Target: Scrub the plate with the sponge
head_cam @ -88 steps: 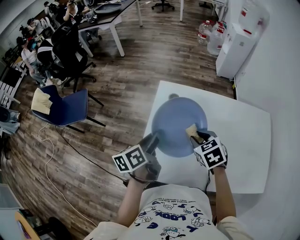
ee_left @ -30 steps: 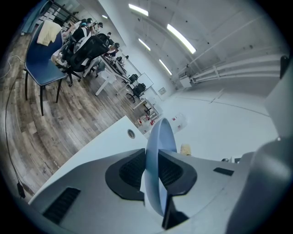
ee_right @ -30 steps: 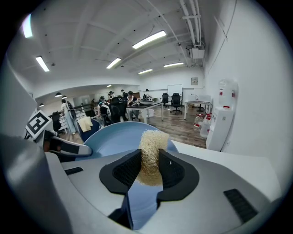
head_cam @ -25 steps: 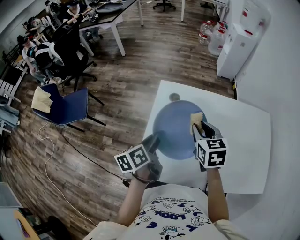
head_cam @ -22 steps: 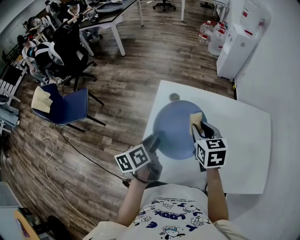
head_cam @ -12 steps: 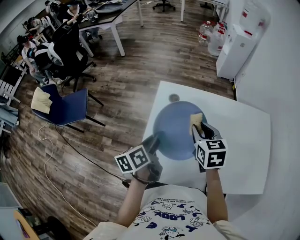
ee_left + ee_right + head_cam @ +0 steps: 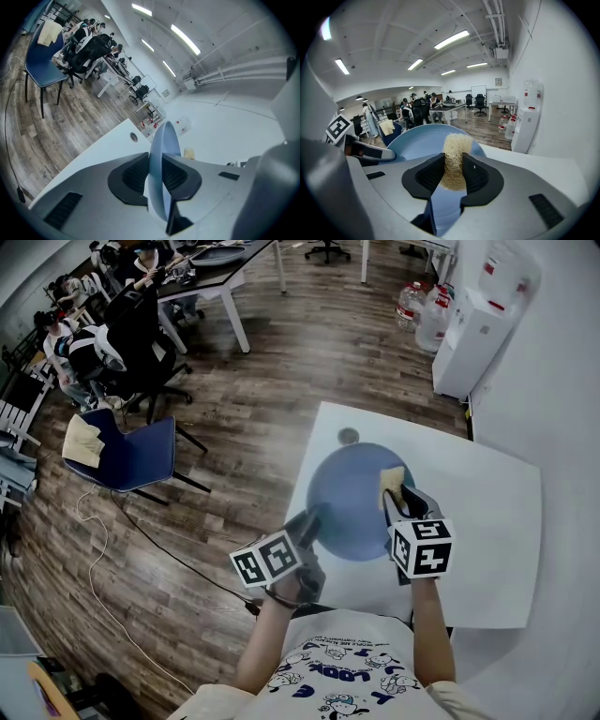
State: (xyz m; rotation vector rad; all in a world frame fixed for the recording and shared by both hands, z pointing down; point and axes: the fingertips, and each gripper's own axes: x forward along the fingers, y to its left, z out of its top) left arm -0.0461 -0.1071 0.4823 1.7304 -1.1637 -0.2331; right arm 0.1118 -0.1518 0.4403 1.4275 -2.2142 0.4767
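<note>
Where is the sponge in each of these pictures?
Head view: sponge right of centre, on the plate's right part.
Left gripper view: sponge small, centre, just right of the edge-on plate.
Right gripper view: sponge centre, between the jaws, over the plate.
Shared landmark: the blue plate.

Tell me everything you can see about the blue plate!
The plate is round, plain light blue and smooth, with a shallow raised rim. It looks like plastic or glazed ceramic. It is over the near-left part of the white table. The left gripper pinches its near rim. The right gripper holds a yellowish, stringy sponge against its right side. I can't tell whether it rests on the table.
</note>
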